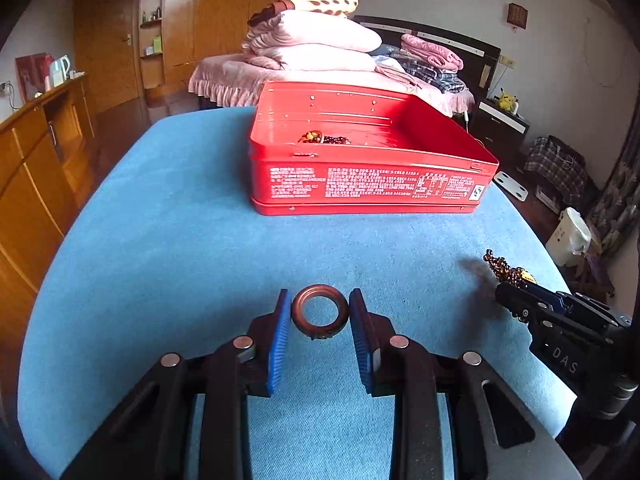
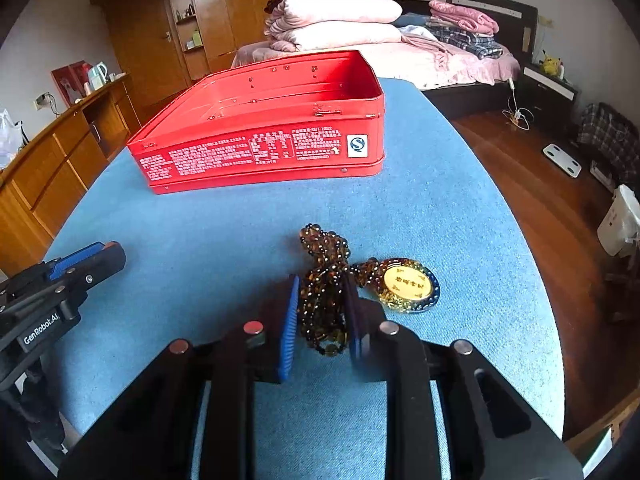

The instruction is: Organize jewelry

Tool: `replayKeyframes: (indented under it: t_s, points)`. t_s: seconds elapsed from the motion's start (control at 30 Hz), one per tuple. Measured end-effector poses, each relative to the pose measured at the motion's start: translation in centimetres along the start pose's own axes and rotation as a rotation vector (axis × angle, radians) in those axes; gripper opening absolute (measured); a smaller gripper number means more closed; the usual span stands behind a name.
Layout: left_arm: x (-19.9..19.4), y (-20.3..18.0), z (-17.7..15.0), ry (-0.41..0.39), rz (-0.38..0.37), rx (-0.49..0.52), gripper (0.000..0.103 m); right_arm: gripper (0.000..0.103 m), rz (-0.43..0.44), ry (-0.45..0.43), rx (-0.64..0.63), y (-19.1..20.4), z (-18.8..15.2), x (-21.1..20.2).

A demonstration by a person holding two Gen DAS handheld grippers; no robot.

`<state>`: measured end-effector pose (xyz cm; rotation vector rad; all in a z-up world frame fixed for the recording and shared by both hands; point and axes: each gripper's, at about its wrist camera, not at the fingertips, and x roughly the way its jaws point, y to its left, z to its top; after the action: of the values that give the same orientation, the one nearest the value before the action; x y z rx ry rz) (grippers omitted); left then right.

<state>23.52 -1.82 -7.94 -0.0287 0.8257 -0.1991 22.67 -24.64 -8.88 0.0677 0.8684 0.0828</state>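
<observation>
A brown ring-shaped bangle (image 1: 319, 312) lies on the blue tablecloth between the blue pads of my left gripper (image 1: 320, 316); the jaws stand around it, touching or nearly touching its sides. My right gripper (image 2: 322, 308) is closed on a bunched brown bead necklace (image 2: 324, 280) whose gold pendant (image 2: 408, 285) lies on the cloth to the right. The necklace also shows in the left wrist view (image 1: 505, 270). The open red tin box (image 1: 368, 160) stands farther back and holds some beaded jewelry (image 1: 325, 138). It also shows in the right wrist view (image 2: 264, 140).
The table under the blue cloth (image 1: 180, 240) ends at rounded edges left and right. A wooden cabinet (image 1: 36, 168) stands at the left. A bed with stacked pillows (image 1: 320, 48) is behind the table. A white bin (image 2: 620, 220) sits on the floor at the right.
</observation>
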Motion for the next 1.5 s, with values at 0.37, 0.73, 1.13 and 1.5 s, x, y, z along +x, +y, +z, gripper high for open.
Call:
replayKeyframes:
  t_s: [0.37, 0.73, 1.13, 1.5]
  points:
    - [-2.7, 1.0, 0.2, -0.056, 0.001, -0.004, 0.029, 0.02, 0.04, -0.063, 0.002, 1.3, 1.1, -3.1]
    - [-3.6, 0.7, 3.0, -0.116, -0.003, -0.008, 0.029, 0.014, 0.067, -0.122, -0.018, 1.6, 3.6, -4.9]
    - [-1.8, 2.1, 2.6, -0.076, 0.002, -0.049, 0.029, 0.014, 0.088, 0.025, -0.038, 2.1, 0.5, -1.2]
    - [-1.7, 2.3, 2.5, -0.076, 0.009, -0.052, 0.029, 0.048, 0.096, 0.044, -0.107, 3.3, 3.5, 1.5]
